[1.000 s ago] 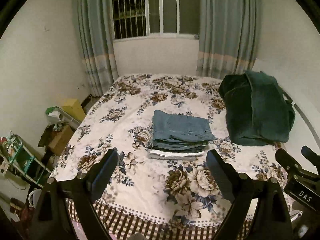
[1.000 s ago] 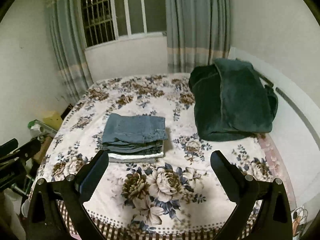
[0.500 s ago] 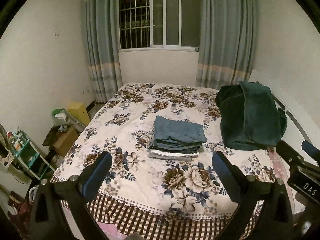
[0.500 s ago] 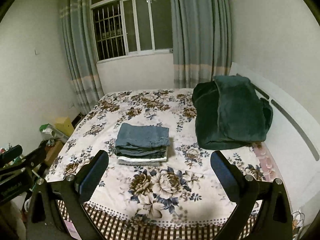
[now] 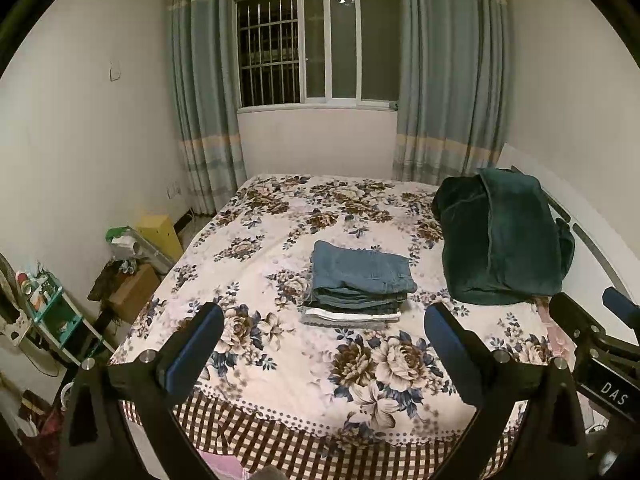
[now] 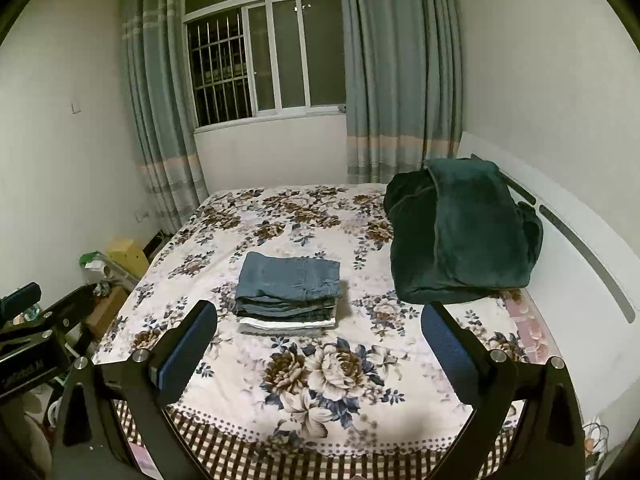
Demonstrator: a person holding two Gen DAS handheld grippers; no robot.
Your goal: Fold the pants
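Observation:
A stack of folded pants [image 5: 358, 284], blue denim on top and a white layer near the bottom, lies in the middle of the flowered bed [image 5: 280, 216]. It also shows in the right wrist view [image 6: 288, 292]. My left gripper [image 5: 324, 344] is open and empty, held back over the foot of the bed, well short of the stack. My right gripper [image 6: 320, 336] is open and empty too, level with the left one. The right gripper shows at the right edge of the left wrist view [image 5: 592, 332]; the left gripper shows at the left edge of the right wrist view [image 6: 36, 324].
A dark green blanket [image 5: 504, 240] is heaped against the white headboard [image 6: 580, 248] on the bed's right side. Boxes and a small shelf [image 5: 52, 320] crowd the floor left of the bed. A barred window [image 5: 316, 48] with curtains is behind.
Both grippers have pulled back and up from the bed, so the stack looks smaller and farther. Both stay open; the stack has not moved.

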